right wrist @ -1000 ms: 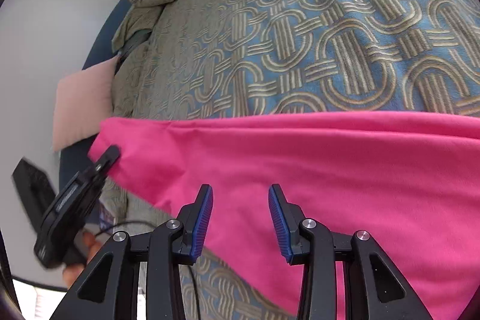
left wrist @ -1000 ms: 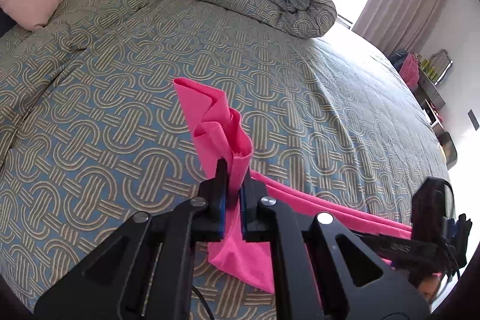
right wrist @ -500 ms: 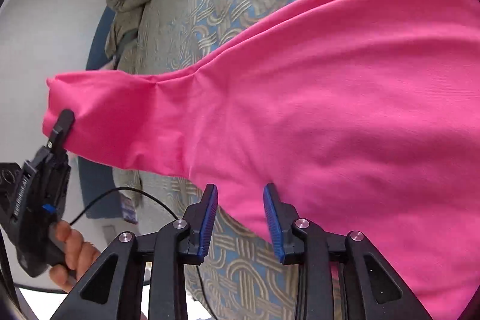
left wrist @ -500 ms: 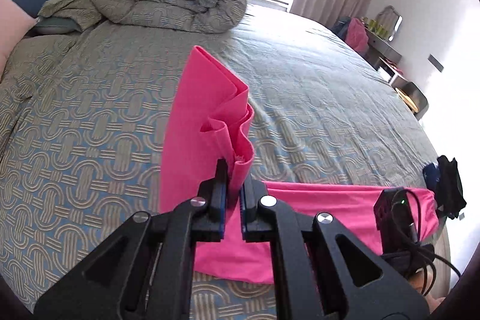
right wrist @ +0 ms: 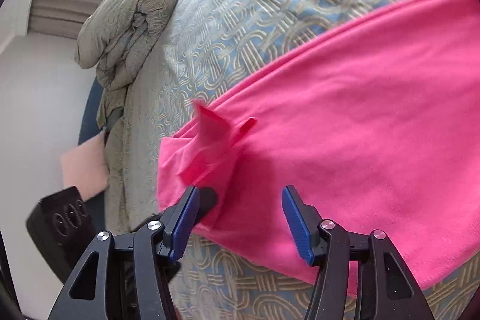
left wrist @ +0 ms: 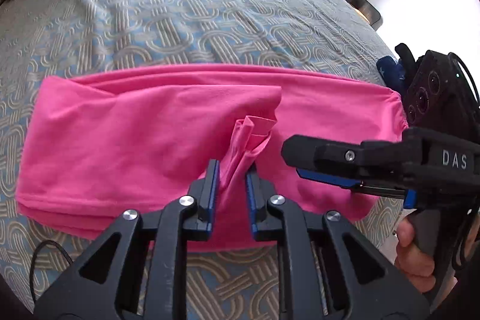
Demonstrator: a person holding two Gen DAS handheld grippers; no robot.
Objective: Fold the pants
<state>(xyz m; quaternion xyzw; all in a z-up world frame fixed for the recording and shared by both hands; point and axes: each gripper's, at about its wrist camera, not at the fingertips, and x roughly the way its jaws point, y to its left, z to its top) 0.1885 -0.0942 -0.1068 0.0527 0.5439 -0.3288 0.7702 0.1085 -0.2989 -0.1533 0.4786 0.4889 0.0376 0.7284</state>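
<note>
While the bright pink stretch-fabric pants (left wrist: 144,140) are lying folded over in a long band across the blue bedspread with beige interlocking-arch pattern (left wrist: 186,20), the left gripper (left wrist: 231,185) is sitting low at the near edge, its blue-padded jaws slightly parted with a bunched pink cuff poking up between them, grip loose. The right gripper (right wrist: 240,218) is hovering over the same near edge, jaws spread wide, nothing between them, pink cloth just below. In the left view its black body is reaching in from the right. A rumpled grey-green duvet (right wrist: 129,20) is heaped at the bed's far end, well apart from the pants
</note>
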